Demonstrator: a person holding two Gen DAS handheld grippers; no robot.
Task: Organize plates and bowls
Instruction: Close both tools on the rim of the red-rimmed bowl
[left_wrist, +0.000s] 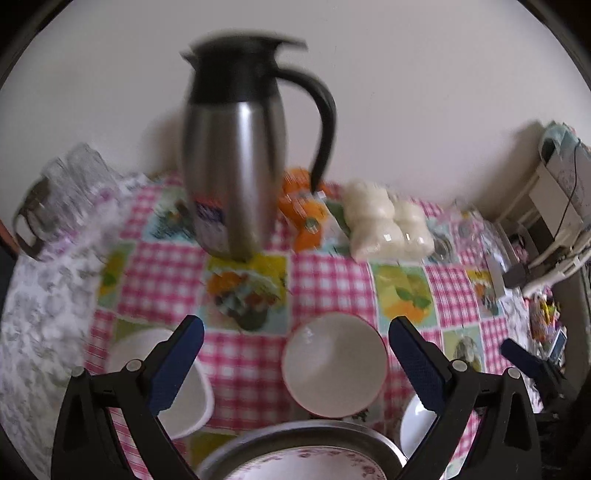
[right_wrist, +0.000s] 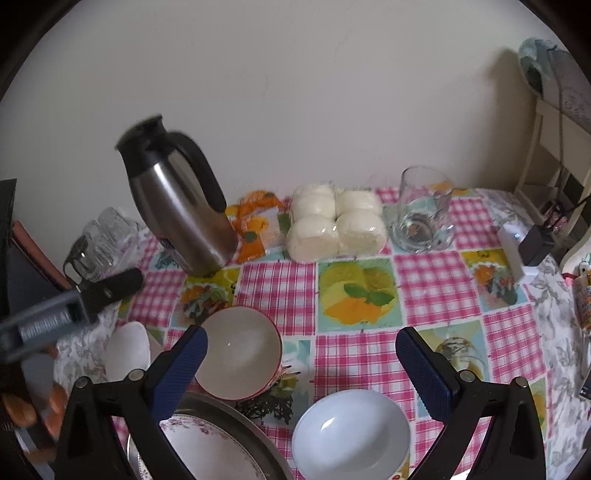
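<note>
In the left wrist view my left gripper (left_wrist: 297, 326) is open and empty above a red-rimmed bowl (left_wrist: 334, 363) with a white inside. A white bowl (left_wrist: 184, 402) lies under its left finger and another white bowl (left_wrist: 415, 424) under its right. Below sits a flowered plate (left_wrist: 306, 467) on a metal plate (left_wrist: 295, 434). My right gripper (right_wrist: 302, 336) is open and empty too. The red-rimmed bowl (right_wrist: 238, 354) is by its left finger, and a white bowl (right_wrist: 351, 435) sits low between its fingers. The flowered plate (right_wrist: 199, 443) rests on the metal plate (right_wrist: 236, 413) at lower left.
A steel thermos jug (right_wrist: 177, 210) stands at the back left of the checked tablecloth (right_wrist: 424, 288). Beside it lie an orange packet (right_wrist: 255, 225) and wrapped white buns (right_wrist: 336, 221), then a glass mug (right_wrist: 423, 218). A glass jug (right_wrist: 99, 240) is far left, a charger (right_wrist: 532, 243) right.
</note>
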